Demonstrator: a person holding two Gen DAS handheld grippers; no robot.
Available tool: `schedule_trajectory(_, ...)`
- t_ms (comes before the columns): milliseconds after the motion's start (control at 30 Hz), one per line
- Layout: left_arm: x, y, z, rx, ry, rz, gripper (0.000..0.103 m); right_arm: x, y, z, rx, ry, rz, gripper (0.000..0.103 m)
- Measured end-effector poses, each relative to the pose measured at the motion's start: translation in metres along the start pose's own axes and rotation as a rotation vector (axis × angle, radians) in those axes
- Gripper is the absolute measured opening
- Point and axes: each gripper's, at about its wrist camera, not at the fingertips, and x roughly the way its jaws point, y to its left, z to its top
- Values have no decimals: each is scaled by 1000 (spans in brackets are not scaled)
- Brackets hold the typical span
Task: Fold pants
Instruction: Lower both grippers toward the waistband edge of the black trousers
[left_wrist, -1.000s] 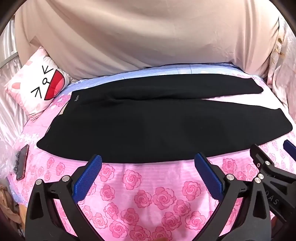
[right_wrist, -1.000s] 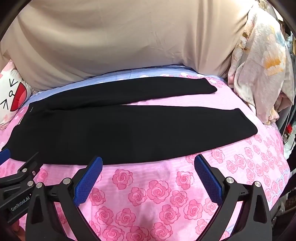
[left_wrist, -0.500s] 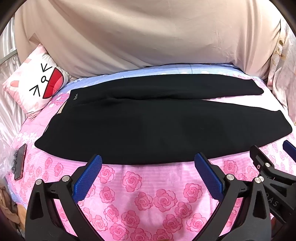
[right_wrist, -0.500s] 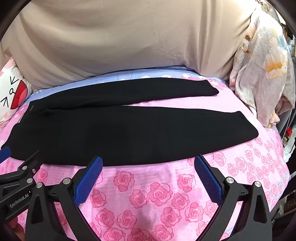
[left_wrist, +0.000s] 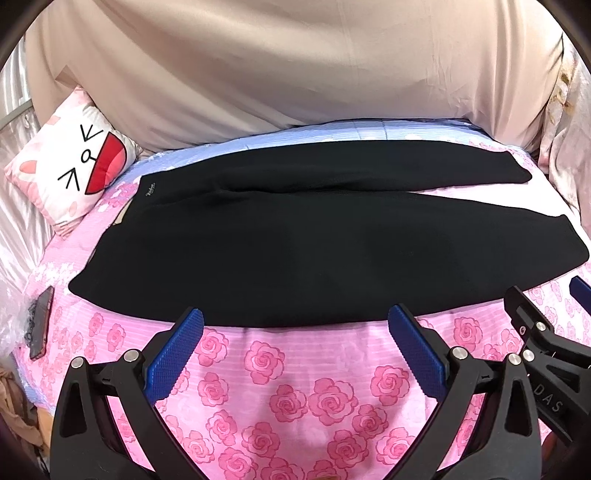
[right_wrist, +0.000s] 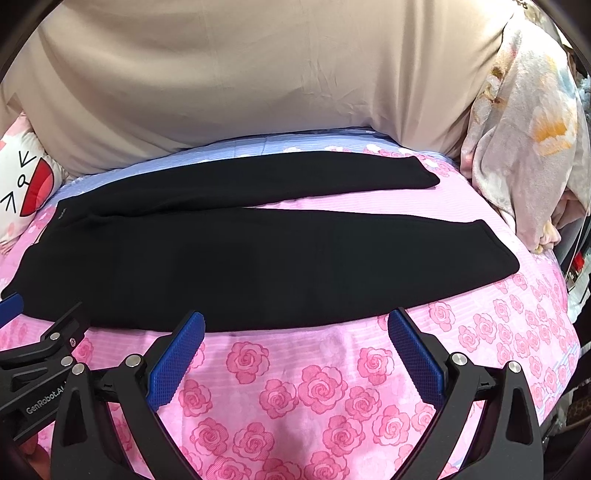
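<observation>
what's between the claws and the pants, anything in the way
Nothing visible. Both the left claw and right claw are open over bare rose sheet, just short of the near edge of the pants. The phone lies off to the left.

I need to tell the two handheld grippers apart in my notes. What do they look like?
Both look alike: the left gripper and right gripper have black angular frames with silver round fasteners and blue ribbed finger pads. White lettering shows on the sides: "GenRobot.AI" on the left gripper, and letters ending "DAS" on the right one.
</observation>
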Motion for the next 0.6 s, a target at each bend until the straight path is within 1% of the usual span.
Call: schedule_trajectory(600, 6, 0, 2, -3, 16, 3, 98, 2, 1, 3, -8, 2, -5, 98)
